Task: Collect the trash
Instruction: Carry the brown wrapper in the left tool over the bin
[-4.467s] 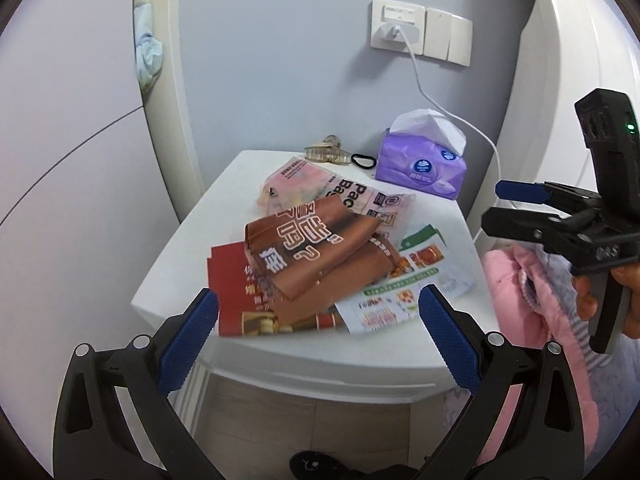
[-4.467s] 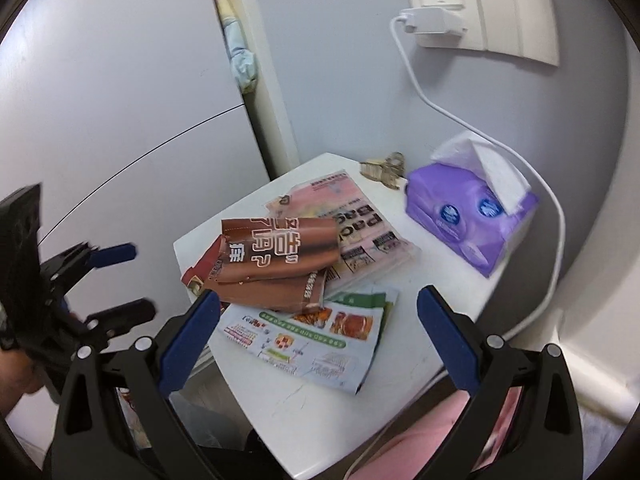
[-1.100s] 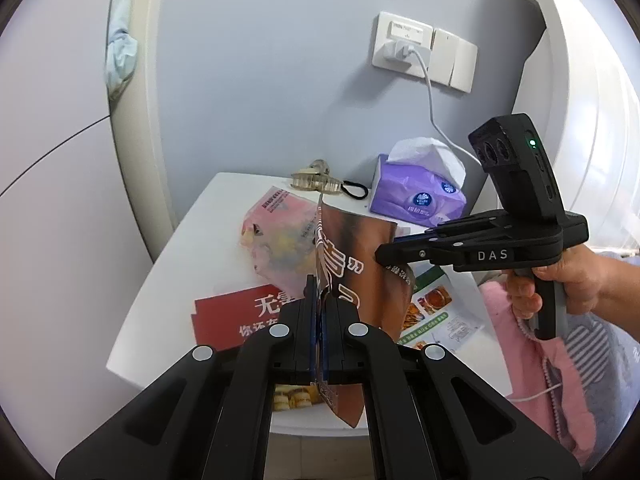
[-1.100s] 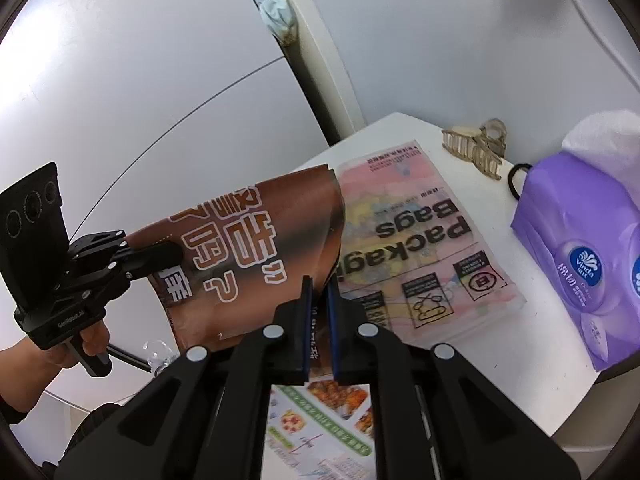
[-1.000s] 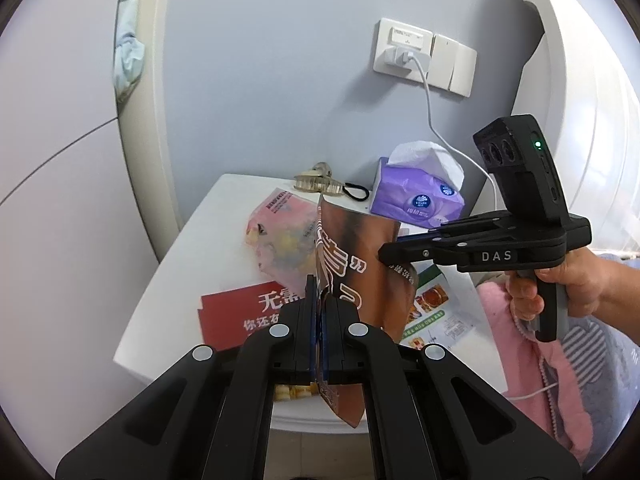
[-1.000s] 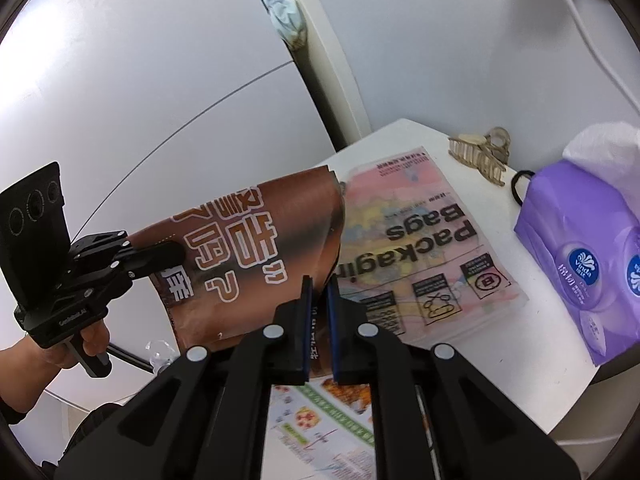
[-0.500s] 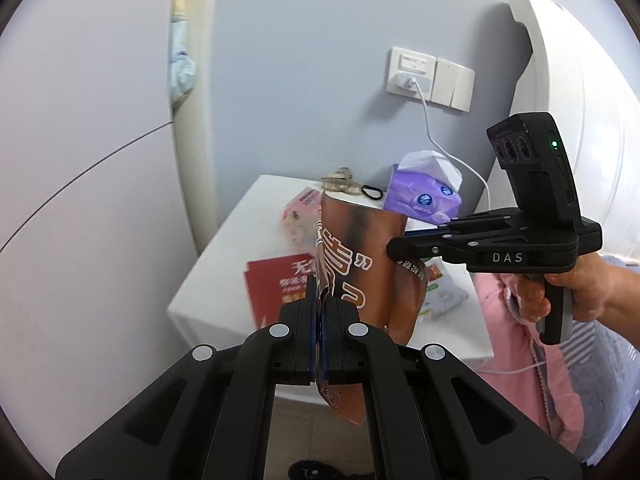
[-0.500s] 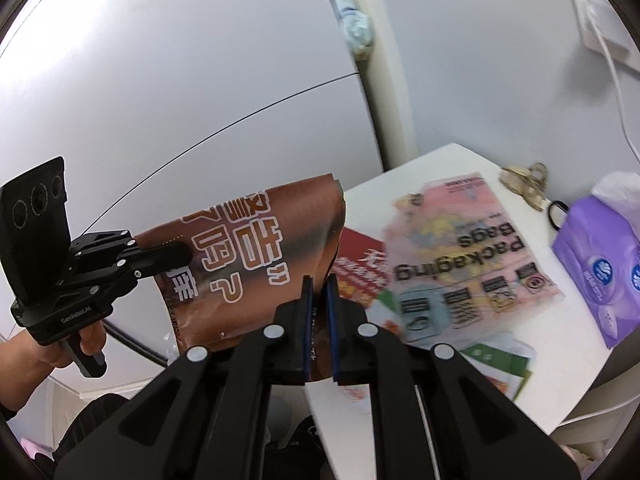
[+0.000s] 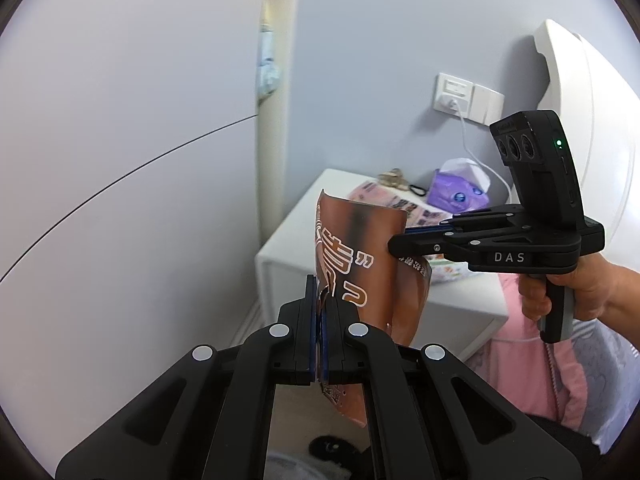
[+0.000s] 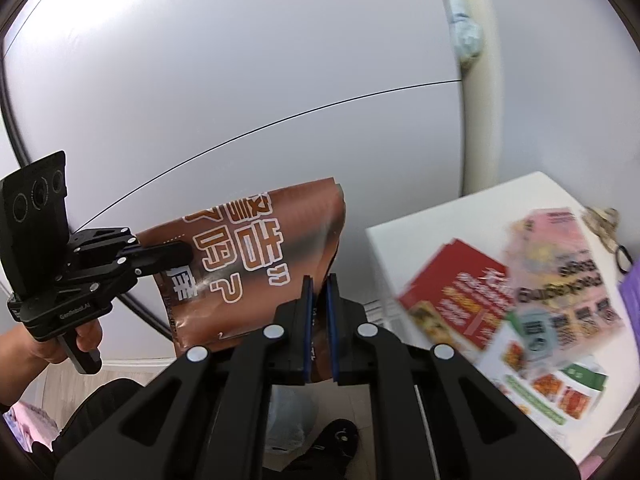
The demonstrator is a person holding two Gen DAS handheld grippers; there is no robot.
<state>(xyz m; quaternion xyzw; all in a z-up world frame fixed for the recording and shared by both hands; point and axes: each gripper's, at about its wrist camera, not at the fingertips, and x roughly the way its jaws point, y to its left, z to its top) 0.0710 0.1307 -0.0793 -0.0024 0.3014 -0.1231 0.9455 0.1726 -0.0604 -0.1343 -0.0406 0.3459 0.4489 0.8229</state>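
**Both tongs clamped on one brown bag, lifted clear of the tabletop**

Left tongs [image 9: 319, 322] are pressed together on one edge of a brown foil snack bag [image 9: 360, 264], and the right tongs [image 10: 319, 322] are clamped on the opposite edge, with the foil pinched between their blue pads. Stretched between the two, the bag hangs in the air beside the white tabletop [image 10: 384, 248], touching nothing else.

Judging by this, one piece of trash is collected but not yet dropped anywhere. A crumpled clear plastic bag [image 10: 286, 424] shows on the floor below the right tongs; whether it is the bin liner cannot be told. Several pieces remain on the tabletop: a red leaflet [image 10: 452, 276], a pink packaging bag [image 10: 556, 256] and a white-and-green food flyer [image 10: 540, 376]. A purple tissue pack [image 9: 458, 194], a hair claw [image 9: 394, 178] and a black hair tie [image 10: 623, 255] sit at the back and look like belongings, not rubbish.

Each hand grips a pistol-style handle: the person's right hand [image 9: 568, 292] comes in from the right side, the left hand [image 10: 60, 340] from the left. Both tongs point forward and moderately downward, facing each other across the bag.
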